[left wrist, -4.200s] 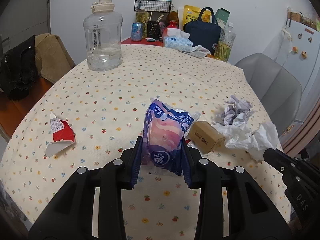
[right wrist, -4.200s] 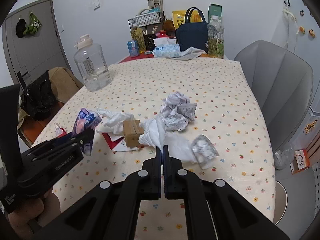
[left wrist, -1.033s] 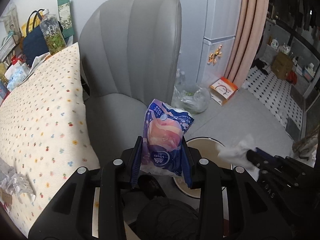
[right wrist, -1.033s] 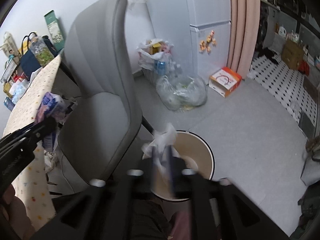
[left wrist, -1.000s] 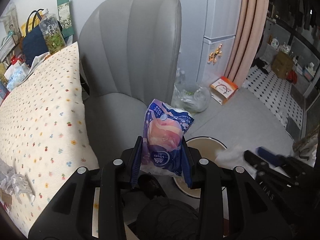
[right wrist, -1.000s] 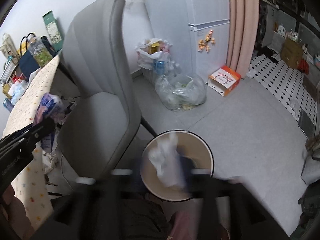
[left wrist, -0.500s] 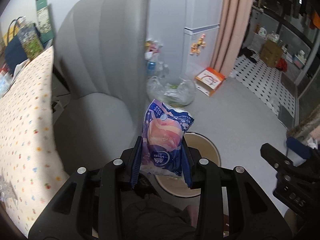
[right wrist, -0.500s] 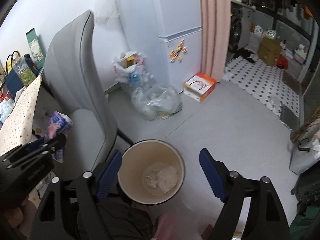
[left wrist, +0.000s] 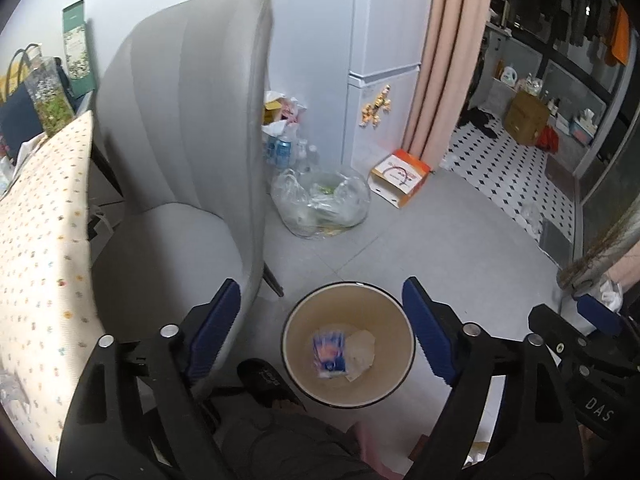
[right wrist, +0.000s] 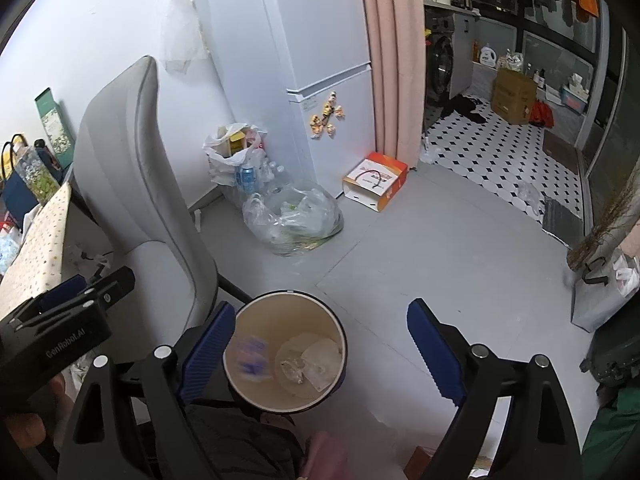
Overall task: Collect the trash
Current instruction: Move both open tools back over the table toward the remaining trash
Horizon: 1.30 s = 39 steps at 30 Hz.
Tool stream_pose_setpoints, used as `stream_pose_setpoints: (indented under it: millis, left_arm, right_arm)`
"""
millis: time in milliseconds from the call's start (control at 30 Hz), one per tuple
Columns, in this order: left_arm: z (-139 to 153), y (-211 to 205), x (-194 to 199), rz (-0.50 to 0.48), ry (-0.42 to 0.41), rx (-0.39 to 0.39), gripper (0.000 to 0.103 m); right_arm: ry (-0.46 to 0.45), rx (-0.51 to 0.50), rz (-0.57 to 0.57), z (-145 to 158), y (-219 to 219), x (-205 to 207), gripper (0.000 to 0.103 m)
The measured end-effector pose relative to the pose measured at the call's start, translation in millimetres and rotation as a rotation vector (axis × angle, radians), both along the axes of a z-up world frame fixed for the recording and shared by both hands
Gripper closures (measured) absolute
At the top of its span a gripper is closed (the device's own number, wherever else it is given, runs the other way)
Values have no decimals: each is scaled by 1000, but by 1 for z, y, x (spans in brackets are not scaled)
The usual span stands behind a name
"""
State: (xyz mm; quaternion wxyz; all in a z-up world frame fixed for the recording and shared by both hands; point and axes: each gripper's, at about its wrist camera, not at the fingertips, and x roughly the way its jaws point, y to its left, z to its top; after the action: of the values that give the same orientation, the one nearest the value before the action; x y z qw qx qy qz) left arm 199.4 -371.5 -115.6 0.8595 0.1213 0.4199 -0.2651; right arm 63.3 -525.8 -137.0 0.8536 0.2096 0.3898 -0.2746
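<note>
A round cream trash bin (left wrist: pixel 384 316) with a dark rim stands on the grey floor beside the chair. Inside it lie a blue and pink tissue packet (left wrist: pixel 329 354) and crumpled white paper (left wrist: pixel 361 350). My left gripper (left wrist: pixel 320 284) hangs above the bin, its jaws opening with nothing between them. My right gripper (right wrist: pixel 322 306) is also over the bin (right wrist: pixel 256 320), jaws opening and empty. There the packet (right wrist: pixel 251 356) shows as a blur beside the white paper (right wrist: pixel 308 364). The left gripper's black body (right wrist: pixel 68 320) shows at that view's left edge.
A grey chair (left wrist: pixel 180 120) stands left of the bin, with the flowered tablecloth (left wrist: pixel 40 240) beyond it. A clear bag of rubbish (left wrist: pixel 320 204), an orange and white box (left wrist: pixel 400 178) and a white fridge (right wrist: pixel 320 60) are behind. A grey bag (right wrist: pixel 600 300) stands at the right.
The left gripper opened and let go of the tissue packet, which dropped into the bin. The right gripper released the white paper into the bin and spread wider.
</note>
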Motion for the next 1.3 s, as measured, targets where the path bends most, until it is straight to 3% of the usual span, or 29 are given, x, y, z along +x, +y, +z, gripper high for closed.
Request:
stream_pose_setpoints:
  millis: [167,733,1300]
  left_arm:
    - [19,28,-4,43,-57,-10,8]
    - [64,182,-22,307,-162,-79,7]
    - [88,314,-49,528,-234,-128,7]
  right_arm:
    - [-20,1,44,8,19,7,11]
    - [-105,-82,282,63,138,33,8]
    - [-156,-135,485,92,253,48,8]
